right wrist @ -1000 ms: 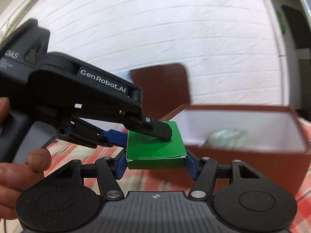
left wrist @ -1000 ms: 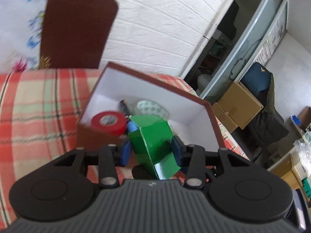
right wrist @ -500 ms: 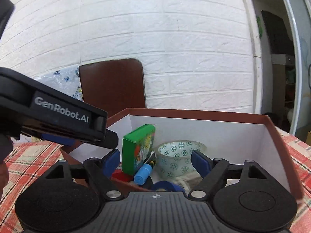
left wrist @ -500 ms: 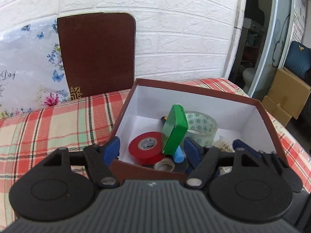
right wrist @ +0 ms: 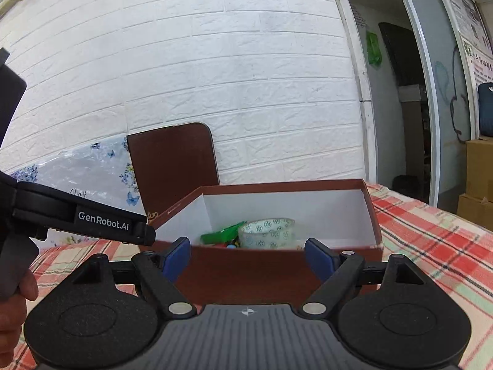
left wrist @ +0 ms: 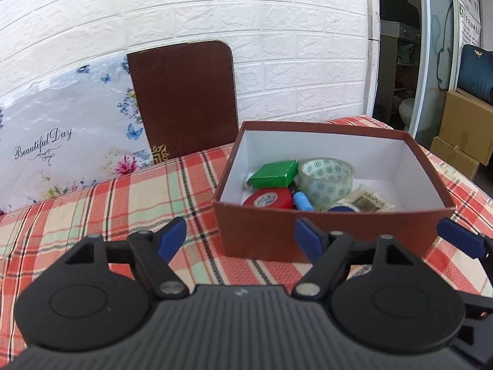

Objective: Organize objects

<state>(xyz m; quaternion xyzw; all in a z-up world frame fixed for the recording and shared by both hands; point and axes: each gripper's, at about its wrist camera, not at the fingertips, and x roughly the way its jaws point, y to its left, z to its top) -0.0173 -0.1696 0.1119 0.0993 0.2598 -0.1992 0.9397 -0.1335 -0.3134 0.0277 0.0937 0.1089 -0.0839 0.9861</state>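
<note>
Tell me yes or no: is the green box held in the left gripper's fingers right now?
No. The green box lies inside the brown box beside the clear tape roll, and the left gripper is open and empty.

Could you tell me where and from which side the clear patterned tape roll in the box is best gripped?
Probably from above: the tape roll lies flat with its hole upward, inside the brown box. One finger in the hole, one outside, pinching its far wall, since the green box crowds its left.
</note>
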